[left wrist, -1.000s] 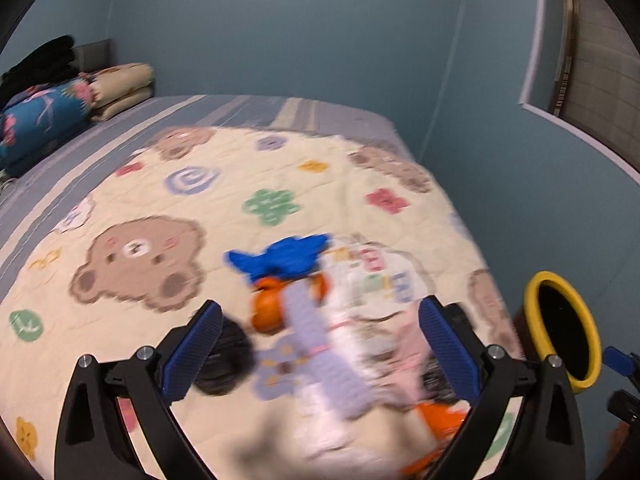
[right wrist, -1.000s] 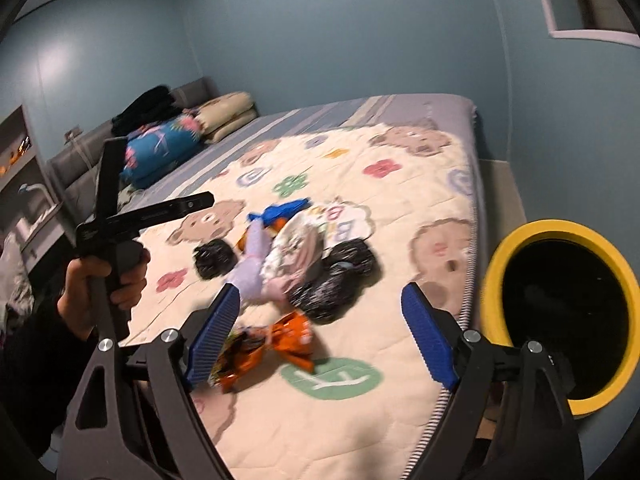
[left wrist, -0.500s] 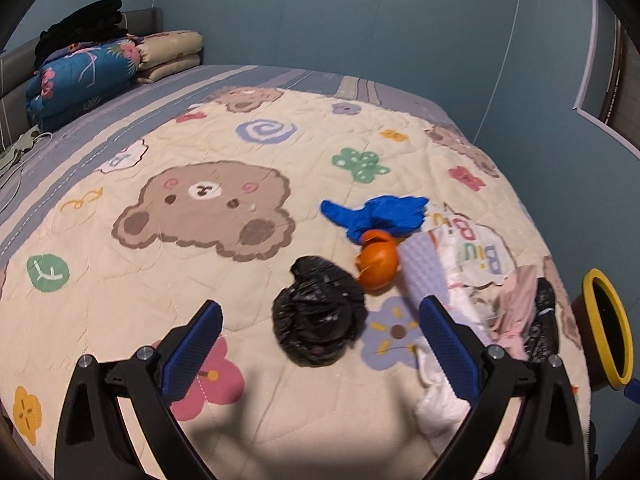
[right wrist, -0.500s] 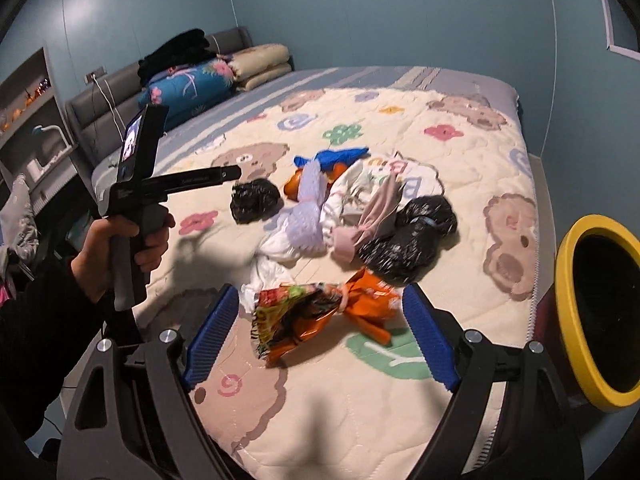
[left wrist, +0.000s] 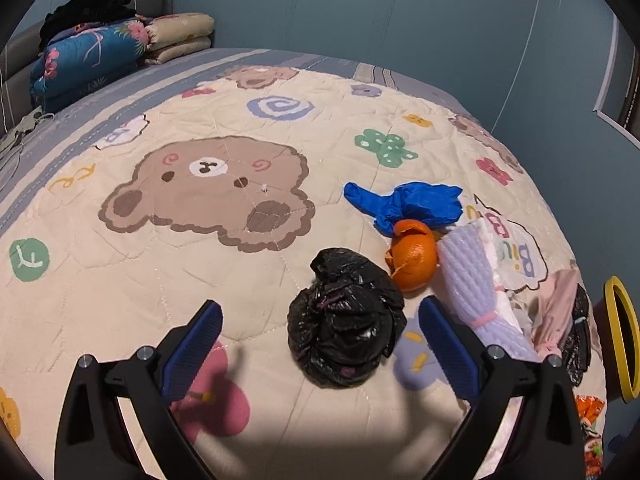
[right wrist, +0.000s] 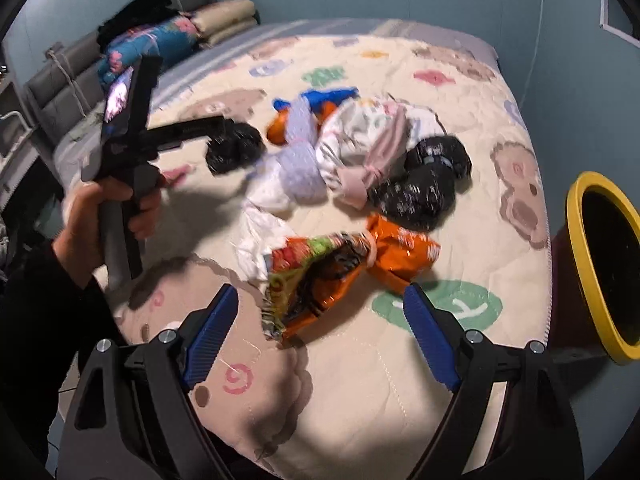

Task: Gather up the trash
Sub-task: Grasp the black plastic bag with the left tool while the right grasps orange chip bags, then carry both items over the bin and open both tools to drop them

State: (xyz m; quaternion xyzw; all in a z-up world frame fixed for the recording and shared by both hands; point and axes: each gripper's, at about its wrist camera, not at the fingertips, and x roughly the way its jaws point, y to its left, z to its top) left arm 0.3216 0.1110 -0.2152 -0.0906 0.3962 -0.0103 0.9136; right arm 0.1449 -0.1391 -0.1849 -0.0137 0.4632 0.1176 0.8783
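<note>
Between the spread jaws of the left gripper (left wrist: 320, 336), gripping nothing: crumpled black bag (left wrist: 344, 320), lying on the quilt (left wrist: 160, 272), pads not touching. Just beyond the right pad: orange peel (left wrist: 414, 258), blue glove (left wrist: 412, 204), lilac foam sleeve (left wrist: 476, 280). Far right of that claw: yellow-rimmed bin (left wrist: 620, 336), standing off the bed edge.

Ahead of the right gripper (right wrist: 320, 328), likewise released and empty: orange snack wrapper (right wrist: 340, 272), lying slightly past the pads; second black bag (right wrist: 424, 184) beyond.

Risks, judging: pinching quilt fabric along with the bag; nudging the peel while closing; slick wrapper slipping from a shallow grip.
</note>
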